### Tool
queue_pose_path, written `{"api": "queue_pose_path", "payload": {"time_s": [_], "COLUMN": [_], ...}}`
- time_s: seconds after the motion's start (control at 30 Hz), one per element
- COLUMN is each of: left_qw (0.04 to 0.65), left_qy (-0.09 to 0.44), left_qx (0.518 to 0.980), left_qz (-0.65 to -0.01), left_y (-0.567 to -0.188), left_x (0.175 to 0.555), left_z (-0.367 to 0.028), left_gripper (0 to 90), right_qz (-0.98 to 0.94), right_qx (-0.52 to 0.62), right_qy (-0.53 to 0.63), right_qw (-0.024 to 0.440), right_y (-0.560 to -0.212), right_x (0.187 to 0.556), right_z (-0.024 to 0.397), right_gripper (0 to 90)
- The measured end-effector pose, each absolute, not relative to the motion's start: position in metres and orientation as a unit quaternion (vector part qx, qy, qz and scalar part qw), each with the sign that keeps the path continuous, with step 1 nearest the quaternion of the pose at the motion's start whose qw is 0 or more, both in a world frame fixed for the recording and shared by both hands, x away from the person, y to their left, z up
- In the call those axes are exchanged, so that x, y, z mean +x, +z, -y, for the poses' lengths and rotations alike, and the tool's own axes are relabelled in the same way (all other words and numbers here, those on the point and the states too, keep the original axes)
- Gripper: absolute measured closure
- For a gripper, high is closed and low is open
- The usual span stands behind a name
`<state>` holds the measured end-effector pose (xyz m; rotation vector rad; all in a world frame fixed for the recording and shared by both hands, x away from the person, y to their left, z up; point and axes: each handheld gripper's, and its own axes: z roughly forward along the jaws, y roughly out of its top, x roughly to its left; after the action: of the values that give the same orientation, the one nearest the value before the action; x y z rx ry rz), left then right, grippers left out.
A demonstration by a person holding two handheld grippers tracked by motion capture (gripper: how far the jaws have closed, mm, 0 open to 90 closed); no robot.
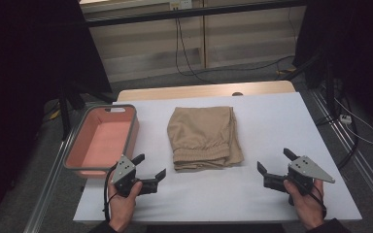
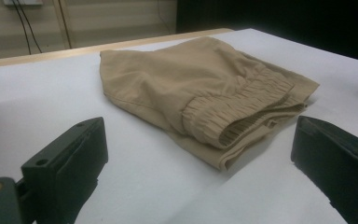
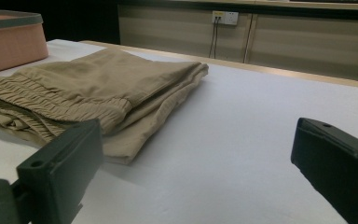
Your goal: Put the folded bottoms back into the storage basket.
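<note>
The folded tan shorts (image 1: 204,137) lie in the middle of the white table (image 1: 281,121), elastic waistband toward the person, with the pink bin (image 1: 104,138) just to their left. The left gripper (image 1: 151,168) and the right gripper (image 1: 275,164) sit near the front corners of the shorts, both with jaws spread wide and empty. A pinch that catches only the top layer would likely let the fold fall open when lifted, and uneven lifting between the two hands could drag the bundle askew or knock it against the bin's rim.

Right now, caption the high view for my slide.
Open left gripper and right gripper flank folded tan shorts; pink bin at left.
</note>
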<state>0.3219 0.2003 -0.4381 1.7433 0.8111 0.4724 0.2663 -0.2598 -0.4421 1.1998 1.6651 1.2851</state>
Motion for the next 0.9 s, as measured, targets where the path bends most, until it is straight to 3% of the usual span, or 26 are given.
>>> {"api": "queue_pose_path", "payload": {"time_s": [0.9], "left_qw": [0.539], "left_qy": [0.197], "left_qx": [0.743], "left_qz": [-0.344], "left_y": [-0.440], "left_x": [0.322], "left_z": [-0.202], "left_gripper": [4.2], "right_qz": [-0.678], "right_qx": [0.431], "right_qy": [0.510], "right_qw": [0.307], "right_y": [-0.443], "right_x": [0.274], "right_z": [0.238], "right_gripper": [4.5]}}
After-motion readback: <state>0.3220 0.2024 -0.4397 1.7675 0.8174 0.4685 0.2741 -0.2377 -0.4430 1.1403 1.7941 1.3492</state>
